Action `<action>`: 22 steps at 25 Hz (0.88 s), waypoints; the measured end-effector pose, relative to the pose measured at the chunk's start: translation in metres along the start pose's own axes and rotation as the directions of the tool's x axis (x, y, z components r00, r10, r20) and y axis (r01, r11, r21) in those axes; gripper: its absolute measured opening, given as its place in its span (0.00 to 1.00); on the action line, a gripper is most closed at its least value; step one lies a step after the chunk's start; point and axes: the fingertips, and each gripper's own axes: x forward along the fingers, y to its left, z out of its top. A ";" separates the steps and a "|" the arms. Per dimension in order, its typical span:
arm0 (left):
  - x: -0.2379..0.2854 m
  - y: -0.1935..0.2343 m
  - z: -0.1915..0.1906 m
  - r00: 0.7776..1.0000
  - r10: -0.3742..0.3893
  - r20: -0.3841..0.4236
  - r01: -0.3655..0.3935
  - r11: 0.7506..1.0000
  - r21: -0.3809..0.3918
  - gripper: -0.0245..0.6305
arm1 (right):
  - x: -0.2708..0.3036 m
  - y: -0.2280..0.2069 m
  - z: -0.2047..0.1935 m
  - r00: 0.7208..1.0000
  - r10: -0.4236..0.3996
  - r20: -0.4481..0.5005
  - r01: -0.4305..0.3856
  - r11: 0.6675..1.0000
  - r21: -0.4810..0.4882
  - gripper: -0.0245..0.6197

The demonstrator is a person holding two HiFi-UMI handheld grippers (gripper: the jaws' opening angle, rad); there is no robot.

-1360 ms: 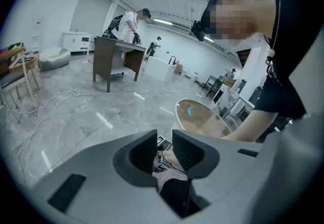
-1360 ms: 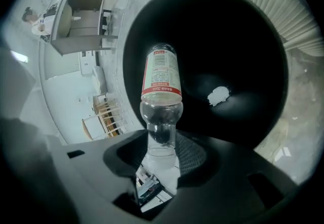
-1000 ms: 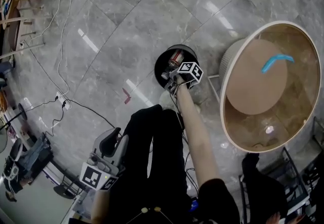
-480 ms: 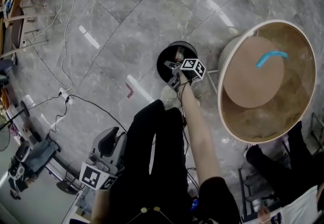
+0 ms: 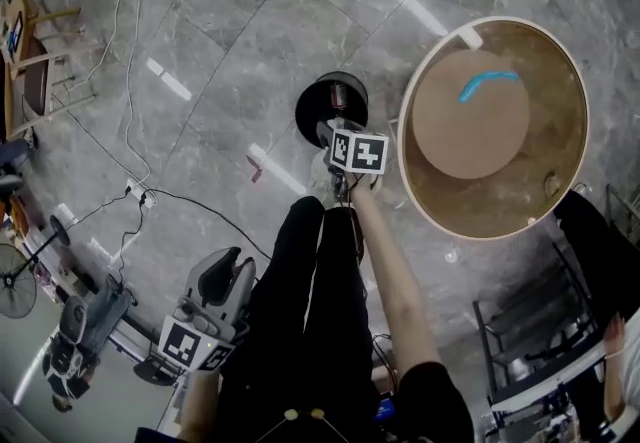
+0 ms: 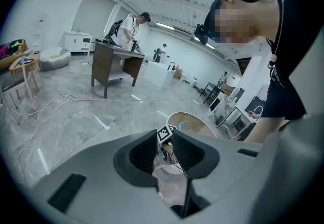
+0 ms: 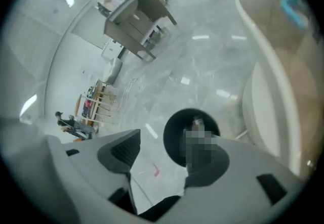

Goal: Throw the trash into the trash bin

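Two tools are in play, and the right tool [image 7: 163, 148] is plainly the nearer one. The trash bin [image 5: 308, 116] sits just ahead of and below it, on the side away from the person, so the right gripper view looks down between the jaws straight at the bin's black mouth. Those jaws have just been moving (flung wide, then drawn in a little) and stand spread with nothing between them. The trash [image 5: 338, 91], a small reddish and silver piece, lies inside the bin towards its far wall; it is too small to give its long axis with any confidence. From that I judge the throw made, so the next move likely turns on the tool clearing the rim rather than reaching in. The left tool [image 6: 163, 142] hangs well apart, low by the person's hip. Its jaws are a little apart and empty, with the right tool's marker cube [image 5: 358, 151] showing through the gap.

The bin stands on a glossy grey stone-tiled floor [image 5: 220, 51], beside a round desk [image 5: 480, 211] with a raised rim, on which a blue curved piece [image 5: 487, 83] lies. Cables [image 5: 146, 195] trail across the floor to the left. The room is a large, bright workspace with desks and other people further off
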 end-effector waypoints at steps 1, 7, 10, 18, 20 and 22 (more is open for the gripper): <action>0.000 -0.003 0.004 1.000 -0.008 -0.002 0.008 1.000 0.002 0.18 | -0.017 -0.001 0.011 0.998 -0.044 0.051 0.047 0.997 -0.059 0.45; 0.009 -0.017 0.019 0.999 -0.045 -0.018 0.045 0.999 -0.007 0.18 | -0.132 -0.062 0.079 0.876 -0.330 0.352 0.408 0.896 -0.175 0.41; 0.017 -0.023 0.021 0.997 -0.064 -0.033 0.064 0.998 0.002 0.18 | -0.173 -0.123 0.101 0.790 -0.462 0.403 0.534 0.841 -0.085 0.41; 0.030 -0.031 0.025 0.995 -0.082 -0.053 0.083 0.997 0.008 0.18 | -0.177 -0.204 0.125 0.739 -0.603 0.300 0.654 0.749 -0.104 0.42; 0.031 -0.030 0.027 0.995 -0.078 -0.058 0.079 0.997 0.011 0.18 | -0.170 -0.206 0.130 0.744 -0.607 0.280 0.654 0.746 -0.122 0.41; 0.031 -0.027 0.029 0.996 -0.071 -0.059 0.071 0.997 0.012 0.18 | -0.165 -0.207 0.134 0.750 -0.607 0.265 0.650 0.750 -0.122 0.41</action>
